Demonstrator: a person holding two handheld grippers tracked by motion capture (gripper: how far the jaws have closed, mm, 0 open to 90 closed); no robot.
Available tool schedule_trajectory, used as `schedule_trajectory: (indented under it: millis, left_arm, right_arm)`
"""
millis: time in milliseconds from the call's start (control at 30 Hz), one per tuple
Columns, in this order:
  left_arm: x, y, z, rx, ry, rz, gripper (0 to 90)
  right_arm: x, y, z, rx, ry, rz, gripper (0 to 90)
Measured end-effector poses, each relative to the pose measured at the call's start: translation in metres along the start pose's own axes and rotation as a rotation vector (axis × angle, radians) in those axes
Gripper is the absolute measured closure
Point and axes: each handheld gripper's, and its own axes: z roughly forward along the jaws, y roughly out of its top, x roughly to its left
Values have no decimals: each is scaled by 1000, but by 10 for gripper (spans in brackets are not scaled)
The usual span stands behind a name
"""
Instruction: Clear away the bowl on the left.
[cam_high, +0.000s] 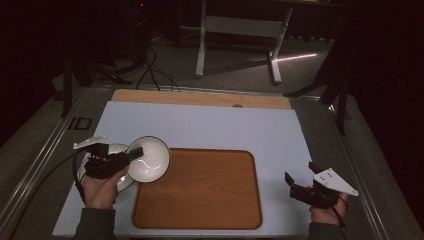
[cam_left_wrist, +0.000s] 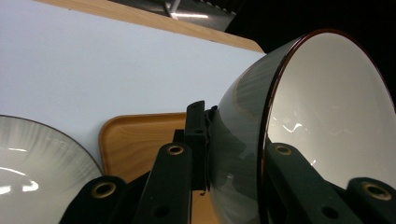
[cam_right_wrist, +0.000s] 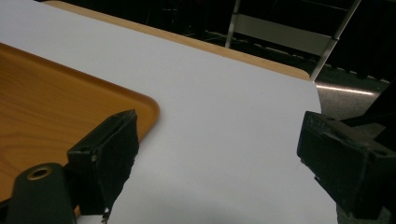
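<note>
Bowl, white inside with a dark rim (cam_high: 148, 159): your left gripper (cam_high: 131, 156) clamps its wall, one jaw inside, one outside, the bowl tilted on edge over the near-left corner of the brown wooden tray (cam_high: 200, 195). A second pale bowl (cam_left_wrist: 37, 172) sits just beside that gripper, partly hidden under your hand. Your right gripper (cam_high: 298, 181) hovers with jaws spread wide and empty over bare white mat (cam_high: 210, 127), just past the tray's right edge. Open mat lies ahead of both grippers.

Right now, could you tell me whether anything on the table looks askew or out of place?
Only the bowl: the left gripper pinches its rim, holding it tipped on edge beside a plate. The wooden tray holds nothing, and no spill or damage shows.
</note>
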Motion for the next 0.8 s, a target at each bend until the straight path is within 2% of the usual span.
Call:
schedule_trajectory:
  millis: [800]
  left_arm:
    - [-16, -7, 20, 53, -11, 41, 798]
  right_arm:
    - [0, 0, 0, 0, 2, -5, 123]
